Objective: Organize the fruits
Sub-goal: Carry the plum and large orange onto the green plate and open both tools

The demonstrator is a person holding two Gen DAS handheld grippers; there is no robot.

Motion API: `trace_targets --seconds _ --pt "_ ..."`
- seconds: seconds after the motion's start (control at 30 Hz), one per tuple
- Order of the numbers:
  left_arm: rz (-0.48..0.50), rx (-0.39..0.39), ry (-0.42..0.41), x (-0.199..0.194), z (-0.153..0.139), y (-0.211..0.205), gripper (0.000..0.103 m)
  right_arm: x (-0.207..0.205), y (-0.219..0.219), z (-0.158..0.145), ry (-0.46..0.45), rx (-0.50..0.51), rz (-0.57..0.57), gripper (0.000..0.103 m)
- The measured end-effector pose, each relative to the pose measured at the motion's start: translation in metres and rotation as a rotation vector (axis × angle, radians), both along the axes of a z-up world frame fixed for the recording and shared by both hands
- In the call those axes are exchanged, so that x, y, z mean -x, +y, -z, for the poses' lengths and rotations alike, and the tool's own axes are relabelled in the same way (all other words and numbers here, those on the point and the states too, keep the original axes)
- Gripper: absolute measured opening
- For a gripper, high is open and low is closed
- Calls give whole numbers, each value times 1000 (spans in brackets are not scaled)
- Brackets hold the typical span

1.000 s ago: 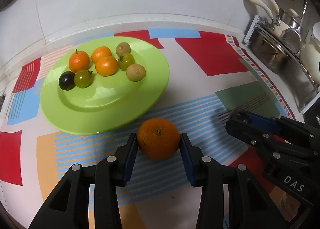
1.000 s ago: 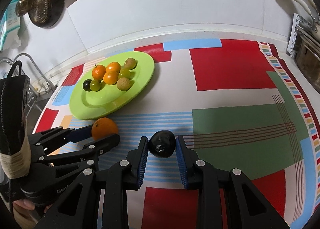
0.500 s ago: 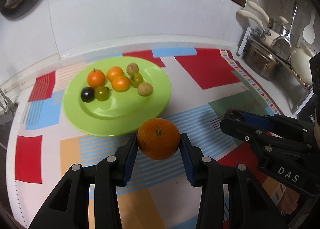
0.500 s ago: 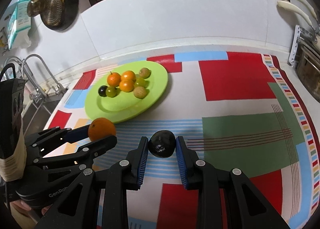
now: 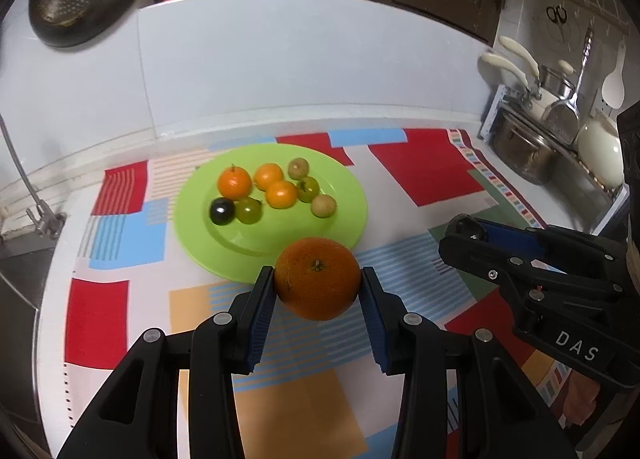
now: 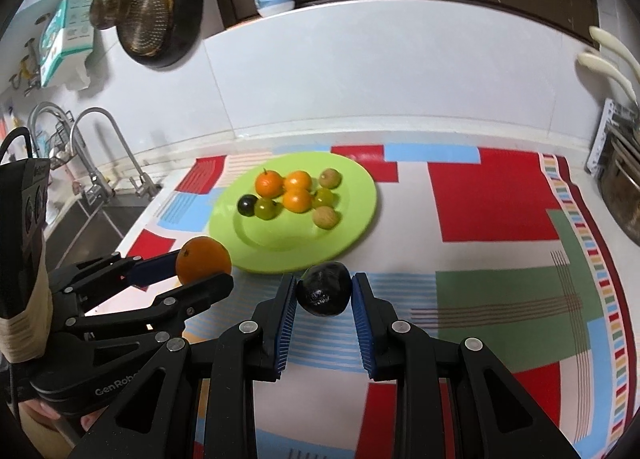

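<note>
My left gripper [image 5: 318, 285] is shut on a large orange [image 5: 317, 278] and holds it above the patterned mat, just in front of the green plate [image 5: 344, 219]. My right gripper [image 6: 323, 291] is shut on a dark, almost black fruit [image 6: 323, 289], also raised near the plate's [image 6: 360, 227] front edge. The plate holds several small fruits: small oranges [image 5: 235, 181], green ones [image 5: 248, 209], brownish ones [image 5: 323, 205] and one dark one [image 5: 222, 211]. The left gripper with the orange [image 6: 203, 259] shows at the left of the right wrist view.
A colourful patterned mat [image 5: 424, 167] covers the white counter. A sink with taps [image 6: 92, 163] lies to the left. Pots and utensils on a rack [image 5: 540, 131] stand at the right. A white tiled wall [image 5: 280, 59] rises behind the plate.
Both grippers have risen and pulled back from the counter with their fruits held. The plate now looks smaller and farther away.
</note>
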State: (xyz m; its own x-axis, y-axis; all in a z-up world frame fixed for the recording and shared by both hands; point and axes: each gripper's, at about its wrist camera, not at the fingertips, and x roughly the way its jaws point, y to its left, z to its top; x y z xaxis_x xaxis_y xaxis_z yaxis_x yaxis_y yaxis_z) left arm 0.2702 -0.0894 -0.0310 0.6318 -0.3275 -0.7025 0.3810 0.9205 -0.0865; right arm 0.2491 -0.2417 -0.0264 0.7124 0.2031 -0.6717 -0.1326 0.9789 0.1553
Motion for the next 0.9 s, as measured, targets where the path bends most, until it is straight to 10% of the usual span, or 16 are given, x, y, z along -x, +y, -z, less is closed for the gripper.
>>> trace_targets --seconds 0.9 --pt "-50 -44 -73 -47 -10 40 42 -57 47 -8 -24 11 -86 29"
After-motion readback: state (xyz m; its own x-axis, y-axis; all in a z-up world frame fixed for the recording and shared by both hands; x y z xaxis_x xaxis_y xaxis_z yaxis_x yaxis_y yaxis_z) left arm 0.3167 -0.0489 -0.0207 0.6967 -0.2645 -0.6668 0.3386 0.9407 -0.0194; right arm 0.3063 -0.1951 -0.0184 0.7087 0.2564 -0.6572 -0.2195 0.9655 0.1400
